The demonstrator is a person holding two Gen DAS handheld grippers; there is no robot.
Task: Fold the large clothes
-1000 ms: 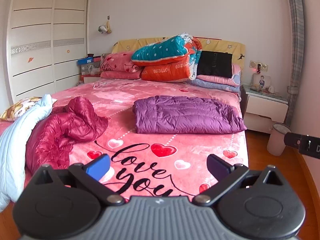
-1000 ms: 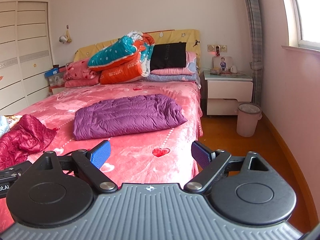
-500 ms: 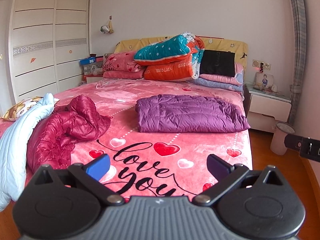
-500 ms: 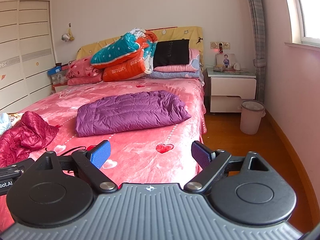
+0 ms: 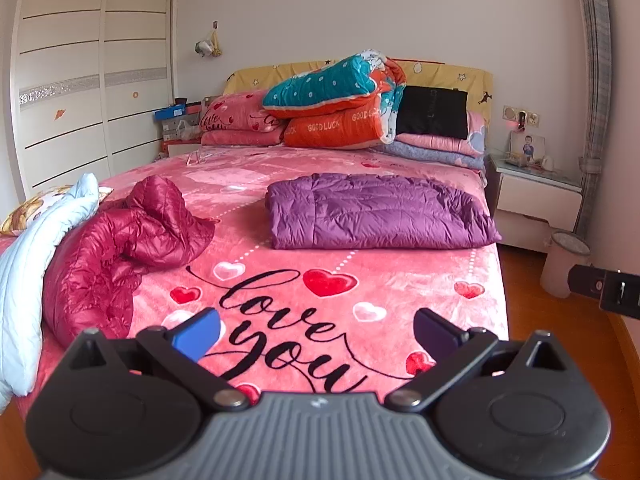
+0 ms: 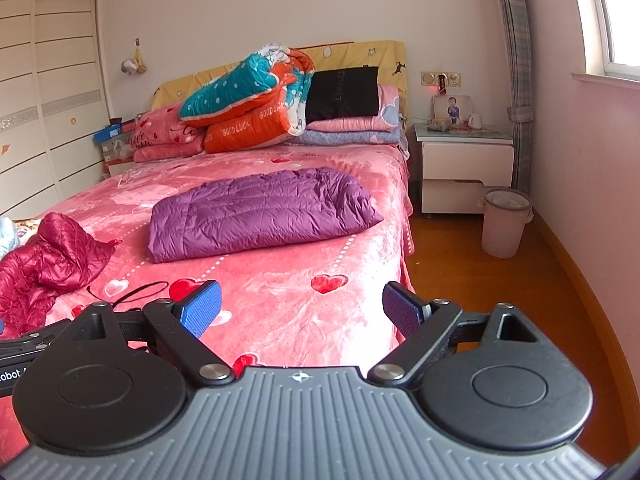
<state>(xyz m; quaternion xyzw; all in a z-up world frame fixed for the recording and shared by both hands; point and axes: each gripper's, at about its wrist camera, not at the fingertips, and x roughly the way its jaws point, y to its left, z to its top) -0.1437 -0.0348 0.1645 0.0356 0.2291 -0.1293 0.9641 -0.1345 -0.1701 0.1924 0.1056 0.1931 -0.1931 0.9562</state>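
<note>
Hovering level at bed foot point(image 5: 472, 312): left gripper point(image 5: 316, 326), right gripper point(image 6: 300, 306), fingers spread, empty; purple jacket point(image 5: 376, 212) folded beyond.

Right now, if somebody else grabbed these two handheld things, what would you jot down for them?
Left gripper: open, holding nothing, above the foot of the bed.
Right gripper: open, holding nothing, near the bed's right edge.
Purple jacket: folded flat mid-bed; looks done.
Red jacket: crumpled on the left side, not folded.
Pale blue garment: draped at the far left edge, unfolded.
Left to do: probably the red jacket next, then the blue one.
</note>
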